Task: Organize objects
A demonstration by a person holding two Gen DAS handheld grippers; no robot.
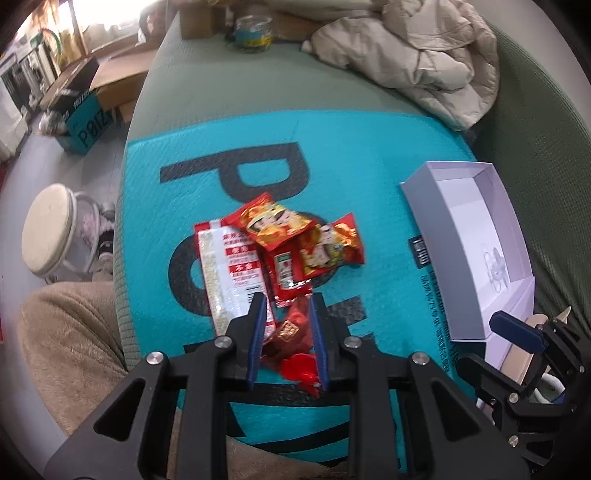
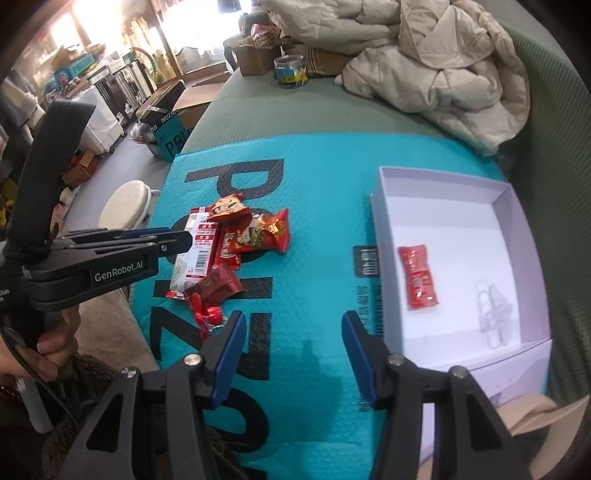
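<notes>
Our left tongs [image 1: 286, 314] stand partly open astride a dark red packet [image 1: 286, 334], pads beside it — whether they pinch it we cannot tell. Our right tongs [image 2: 293, 332] gape wide, empty, over the teal mat [image 2: 314, 206]. Beyond lie the snack pile [image 2: 236, 232] and the white box [image 2: 384, 221] holding one red sachet [image 2: 418, 275].

I see daylight flooding in from the windows [image 2: 110, 22] at the upper left of both views, blown out to white glare there, while the teal mat [image 1: 332, 155] sits evenly and fairly brightly lit. Under my right gripper [image 2: 293, 341] a soft shadow falls on the mat. Both fisheye pictures bend hard at the rims, darken to black corners, and look slightly soft throughout.
</notes>
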